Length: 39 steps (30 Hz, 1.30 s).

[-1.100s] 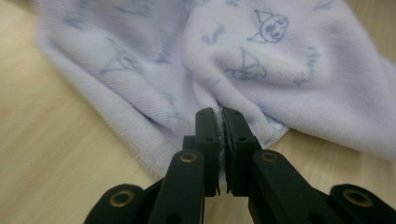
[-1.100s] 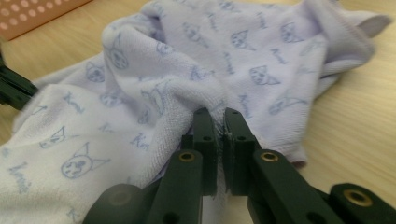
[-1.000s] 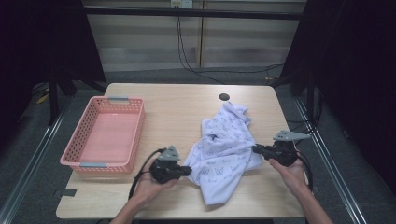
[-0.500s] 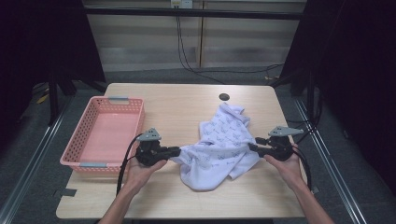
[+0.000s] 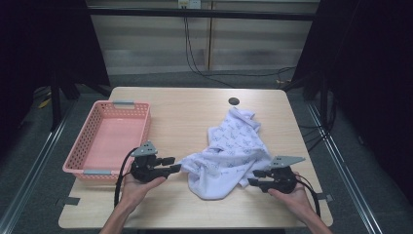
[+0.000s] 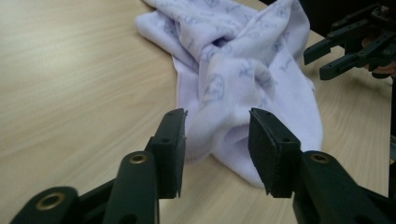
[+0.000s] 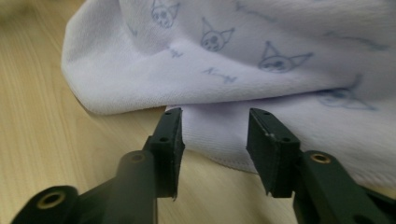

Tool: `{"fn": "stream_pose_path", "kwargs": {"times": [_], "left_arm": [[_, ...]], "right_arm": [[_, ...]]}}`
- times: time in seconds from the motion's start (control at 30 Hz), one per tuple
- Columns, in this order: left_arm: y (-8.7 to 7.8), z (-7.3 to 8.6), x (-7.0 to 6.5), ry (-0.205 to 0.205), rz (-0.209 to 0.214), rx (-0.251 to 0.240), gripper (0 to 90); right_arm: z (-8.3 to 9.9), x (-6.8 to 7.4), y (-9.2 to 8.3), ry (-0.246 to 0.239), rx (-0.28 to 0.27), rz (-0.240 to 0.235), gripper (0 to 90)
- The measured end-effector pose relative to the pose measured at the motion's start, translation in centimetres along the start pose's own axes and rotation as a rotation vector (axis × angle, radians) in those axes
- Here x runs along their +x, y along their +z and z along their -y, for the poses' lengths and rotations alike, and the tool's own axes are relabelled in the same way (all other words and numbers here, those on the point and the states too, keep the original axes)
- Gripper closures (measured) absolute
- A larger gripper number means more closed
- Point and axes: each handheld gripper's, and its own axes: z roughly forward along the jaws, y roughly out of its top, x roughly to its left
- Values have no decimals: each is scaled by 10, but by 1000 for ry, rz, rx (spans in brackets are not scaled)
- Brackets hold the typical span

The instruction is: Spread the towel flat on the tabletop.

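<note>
While the crumpled white printed towel lies on the table at 3 o'clock of the pink basket, left gripper jaws have just been opening, spread w/ nothing pinched. Right gripper jaws have just closed a little, still apart, cloth edge just ahead.

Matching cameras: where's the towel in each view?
High view: towel lies right of centre on the table, between both grippers.
Left gripper view: centre to upper right, beyond the fingers.
Right gripper view: across the top, just past the fingers.
Shared landmark: its cat-face print.
</note>
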Motion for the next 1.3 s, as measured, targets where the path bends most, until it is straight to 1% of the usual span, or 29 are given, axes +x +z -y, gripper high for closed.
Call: {"fn": "stream_pose_path", "kwargs": {"times": [0.1, 0.13, 0.2, 0.23, 0.27, 0.3, 0.33, 0.37, 0.4, 0.43, 0.5, 0.53, 0.57, 0.63, 0.67, 0.7, 0.73, 0.83, 0.9, 0.93, 1.0, 1.03, 1.07, 1.1, 1.13, 1.17, 1.2, 1.27, 1.3], "left_arm": [[8, 1, 3, -4, -14, 7, 476], [13, 0, 3, -6, -16, -1, 466], [21, -4, 3, -2, -28, 15, 465], [24, -6, 2, 18, -33, 18, 491], [24, -7, 1, 30, -26, -1, 605], [23, -8, -1, 27, -3, -20, 688], [21, -10, -3, 38, 13, -23, 752], [17, -11, -5, 53, 5, -30, 797], [13, -12, -5, 46, 25, -46, 814], [8, -13, -5, 36, 40, -59, 819], [-1, -15, -5, 32, 34, -68, 827], [-6, -17, -4, 29, 34, -73, 830], [-11, -18, -4, 30, 20, -83, 831], [-19, -20, -3, 18, 15, -103, 832], [-23, -21, -2, 20, -4, -103, 833], [-26, -22, -1, 20, -11, -110, 833], [-29, -22, 0, 8, -6, -118, 833], [-33, -22, 5, -7, -30, -104, 833], [-29, -21, 10, -28, -26, -104, 833], [-22, -20, 14, -41, -36, -103, 831], [-2, -16, 21, -65, -76, -60, 776], [4, -17, 19, -70, -133, -24, 730], [9, -19, 14, -33, -130, -32, 634], [11, -21, 11, -21, -89, -42, 588], [13, -24, 5, -14, -123, -22, 573], [14, -27, -1, -6, -119, -23, 552], [14, -29, -6, 12, -98, -33, 554], [12, -31, -14, 7, -70, -37, 549], [10, -32, -19, 26, -52, -40, 546]], "right_arm": [[-2, 1, 12, -15, 14, -30, 520], [-2, 3, 16, -20, 28, -35, 505], [-2, 7, 22, -45, 51, -40, 506], [-1, 9, 25, -57, 65, -37, 519], [0, 12, 27, -77, 61, -30, 558], [-1, 14, 26, -98, 75, -26, 662], [-1, 15, 25, -100, 85, -42, 759], [0, 15, 23, -102, 83, -38, 825], [-1, 15, 19, -96, 76, -44, 847], [-2, 13, 14, -83, 56, -57, 853], [-6, 7, -1, -62, 0, -40, 858], [-7, 5, -10, -55, -36, -17, 859], [-7, 1, -18, -41, -64, -8, 860], [-5, -8, -32, -20, -92, 28, 861], [-3, -14, -39, 3, -113, 40, 862], [-1, -20, -46, 19, -127, 60, 862], [0, -26, -53, 35, -144, 82, 863], [6, -40, -69, 85, -190, 119, 863], [9, -47, -73, 114, -210, 125, 864], [10, -49, -73, 119, -203, 124, 863], [10, -49, -70, 108, -175, 131, 863], [10, -49, -67, 108, -166, 127, 863], [9, -49, -66, 107, -158, 132, 863], [10, -49, -63, 108, -146, 132, 863], [10, -50, -60, 108, -137, 129, 862], [11, -51, -58, 107, -129, 128, 862], [12, -52, -57, 109, -122, 124, 862], [13, -52, -56, 114, -122, 117, 862], [13, -51, -57, 114, -122, 115, 862]]}}
